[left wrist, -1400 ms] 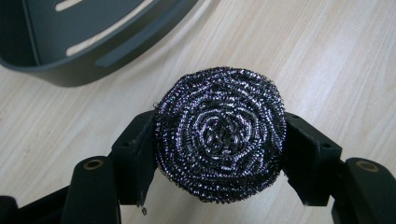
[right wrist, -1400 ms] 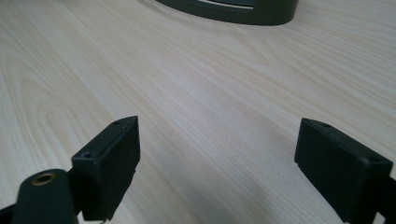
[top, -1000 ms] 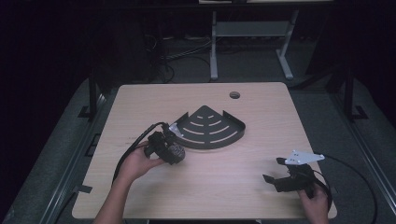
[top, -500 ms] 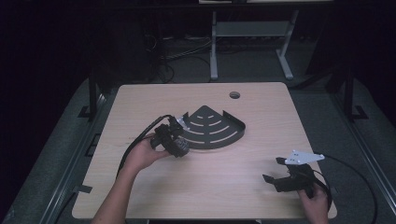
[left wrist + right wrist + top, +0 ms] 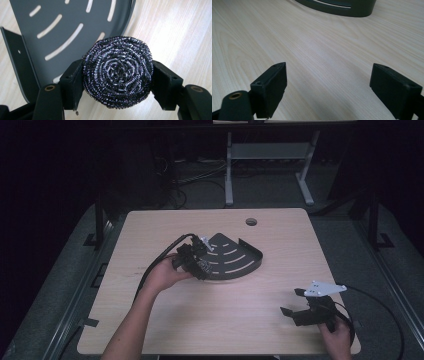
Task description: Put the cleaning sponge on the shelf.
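A round steel-wool scourer (image 5: 117,72) sits squeezed between the two black jaws of my left gripper (image 5: 117,83), which is shut on it. Under and behind it lies a dark fan-shaped corner shelf (image 5: 62,30) with curved slots. In the high view the left gripper (image 5: 196,262) hovers over the left edge of that shelf (image 5: 235,260), near the table's middle. My right gripper (image 5: 295,307) rests near the front right of the table. Its jaws stand wide apart (image 5: 328,87) with only bare wood between them.
The light wooden table (image 5: 210,320) has a round cable hole (image 5: 251,222) at the back. Black cables trail from both grippers. A metal stand (image 5: 270,155) and dark floor lie beyond the far edge. The shelf's raised rim (image 5: 342,7) faces the right gripper.
My left gripper has carried the scourer rightward and slightly up, from beside the shelf to over its left edge. The right gripper has stayed where it was.
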`<state>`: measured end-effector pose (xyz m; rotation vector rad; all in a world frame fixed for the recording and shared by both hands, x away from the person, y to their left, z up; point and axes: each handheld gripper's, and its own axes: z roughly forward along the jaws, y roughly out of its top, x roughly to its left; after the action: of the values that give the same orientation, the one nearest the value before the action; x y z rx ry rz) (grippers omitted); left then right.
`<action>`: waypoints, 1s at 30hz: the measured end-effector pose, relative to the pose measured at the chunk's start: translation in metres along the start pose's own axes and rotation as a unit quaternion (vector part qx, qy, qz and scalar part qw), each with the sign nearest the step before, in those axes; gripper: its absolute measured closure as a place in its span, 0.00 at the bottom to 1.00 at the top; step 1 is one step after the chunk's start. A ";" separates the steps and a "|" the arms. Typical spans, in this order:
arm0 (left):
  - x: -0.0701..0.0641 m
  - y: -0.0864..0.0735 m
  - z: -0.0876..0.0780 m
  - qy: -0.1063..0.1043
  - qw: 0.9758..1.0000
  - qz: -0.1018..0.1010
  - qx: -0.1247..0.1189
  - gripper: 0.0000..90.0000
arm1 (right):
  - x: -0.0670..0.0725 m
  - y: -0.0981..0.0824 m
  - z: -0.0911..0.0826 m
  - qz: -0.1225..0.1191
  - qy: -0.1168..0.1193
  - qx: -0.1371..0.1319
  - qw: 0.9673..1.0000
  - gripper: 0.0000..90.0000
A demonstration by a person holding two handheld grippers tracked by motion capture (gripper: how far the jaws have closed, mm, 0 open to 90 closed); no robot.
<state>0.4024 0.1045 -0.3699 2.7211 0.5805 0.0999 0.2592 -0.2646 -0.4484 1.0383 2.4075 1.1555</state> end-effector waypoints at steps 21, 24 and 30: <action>0.024 0.025 0.002 -0.008 1.000 -0.011 -0.002 0.37 | 0.001 0.001 0.004 -0.006 0.005 0.001 1.000 0.15; 0.028 0.026 0.006 -0.012 1.000 -0.016 -0.006 0.37 | 0.001 0.001 0.004 -0.005 0.005 0.002 1.000 0.15; 0.033 0.028 0.012 -0.013 1.000 -0.019 -0.002 0.37 | 0.001 0.001 0.003 -0.005 0.004 0.002 1.000 0.15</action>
<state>0.4448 0.0905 -0.3712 2.7026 0.6231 0.0566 0.2607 -0.2617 -0.4500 1.0241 2.4194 1.1558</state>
